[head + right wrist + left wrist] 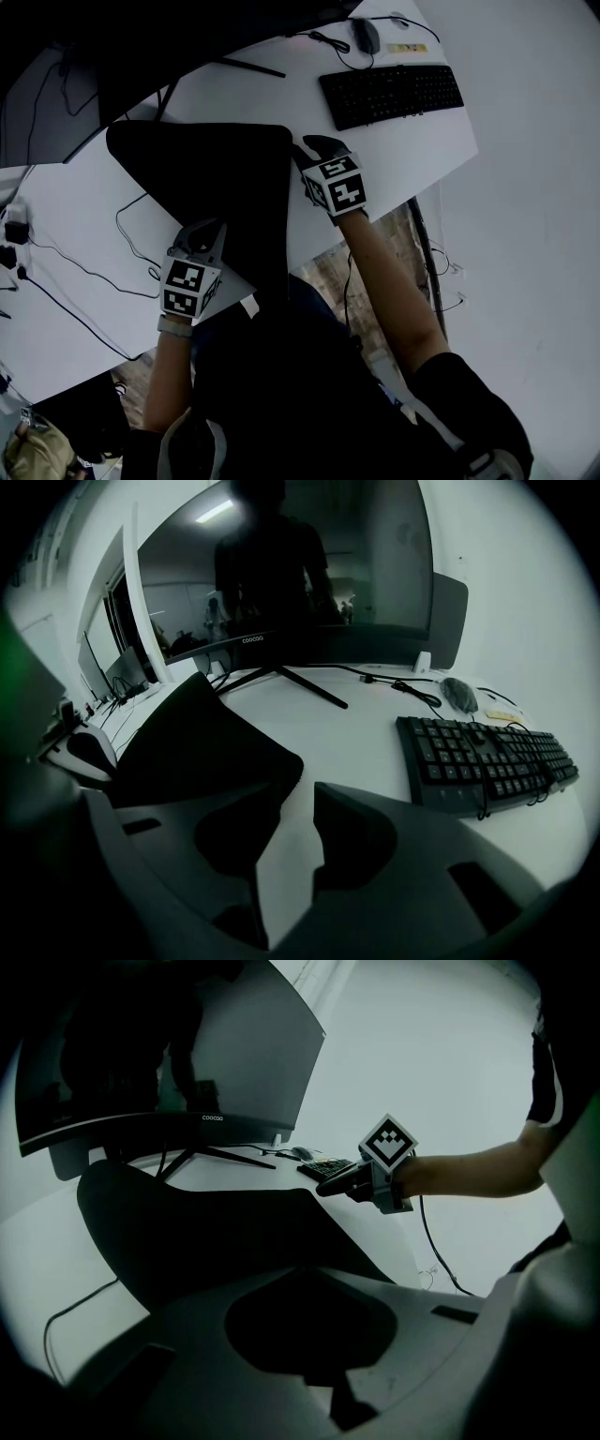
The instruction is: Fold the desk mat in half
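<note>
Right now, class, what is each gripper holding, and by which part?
The left gripper appears clamped on the desk mat at its near edge; the right gripper, jaws apart beside the mat's corner, holds nothing.

Black sleeves [466,398]; left tongs [208,228], right tongs [309,146] grey, black-white marker cubes [190,286].

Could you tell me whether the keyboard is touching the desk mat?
Apart. The head view shows bare white desk between the keyboard and the desk mat.

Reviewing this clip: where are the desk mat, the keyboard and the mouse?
desk mat [206,178], head view, middle of its black surface.
keyboard [392,94], head view, centre of the key field.
mouse [366,36], head view, top of its body.
</note>
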Demonstrator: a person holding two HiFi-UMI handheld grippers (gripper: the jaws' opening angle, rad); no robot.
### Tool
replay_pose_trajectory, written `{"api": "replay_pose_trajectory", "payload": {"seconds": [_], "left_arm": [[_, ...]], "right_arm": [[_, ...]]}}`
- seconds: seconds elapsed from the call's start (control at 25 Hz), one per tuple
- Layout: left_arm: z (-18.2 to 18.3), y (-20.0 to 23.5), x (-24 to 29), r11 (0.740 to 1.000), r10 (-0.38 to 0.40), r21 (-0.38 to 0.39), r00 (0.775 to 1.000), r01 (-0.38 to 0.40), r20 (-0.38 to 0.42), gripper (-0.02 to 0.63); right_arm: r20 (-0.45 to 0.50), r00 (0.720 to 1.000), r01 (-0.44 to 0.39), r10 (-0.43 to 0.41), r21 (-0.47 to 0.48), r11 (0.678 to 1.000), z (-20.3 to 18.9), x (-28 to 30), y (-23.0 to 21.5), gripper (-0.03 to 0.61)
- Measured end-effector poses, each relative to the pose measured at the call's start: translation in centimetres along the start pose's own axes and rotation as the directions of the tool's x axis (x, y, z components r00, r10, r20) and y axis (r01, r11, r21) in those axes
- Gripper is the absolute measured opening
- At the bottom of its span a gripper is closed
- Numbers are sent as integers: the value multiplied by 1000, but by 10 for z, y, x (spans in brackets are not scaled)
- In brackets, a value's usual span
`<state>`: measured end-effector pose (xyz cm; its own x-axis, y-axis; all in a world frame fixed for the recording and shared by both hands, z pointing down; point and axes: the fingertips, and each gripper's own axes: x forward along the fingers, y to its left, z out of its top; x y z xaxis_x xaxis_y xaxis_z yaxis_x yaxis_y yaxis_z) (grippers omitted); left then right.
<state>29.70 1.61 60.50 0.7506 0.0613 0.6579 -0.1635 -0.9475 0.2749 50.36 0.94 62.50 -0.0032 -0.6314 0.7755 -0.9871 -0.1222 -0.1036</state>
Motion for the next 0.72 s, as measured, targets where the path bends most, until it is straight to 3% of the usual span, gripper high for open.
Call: {"api": "replay_pose_trajectory", "payload": {"seconds": [0.72], "left_arm": [[2, -6, -32, 1000, -2, 31, 999, 0, 47, 8]], "right_arm": [[40, 999, -11, 10, 12, 1000, 1, -38, 39, 83]]}}
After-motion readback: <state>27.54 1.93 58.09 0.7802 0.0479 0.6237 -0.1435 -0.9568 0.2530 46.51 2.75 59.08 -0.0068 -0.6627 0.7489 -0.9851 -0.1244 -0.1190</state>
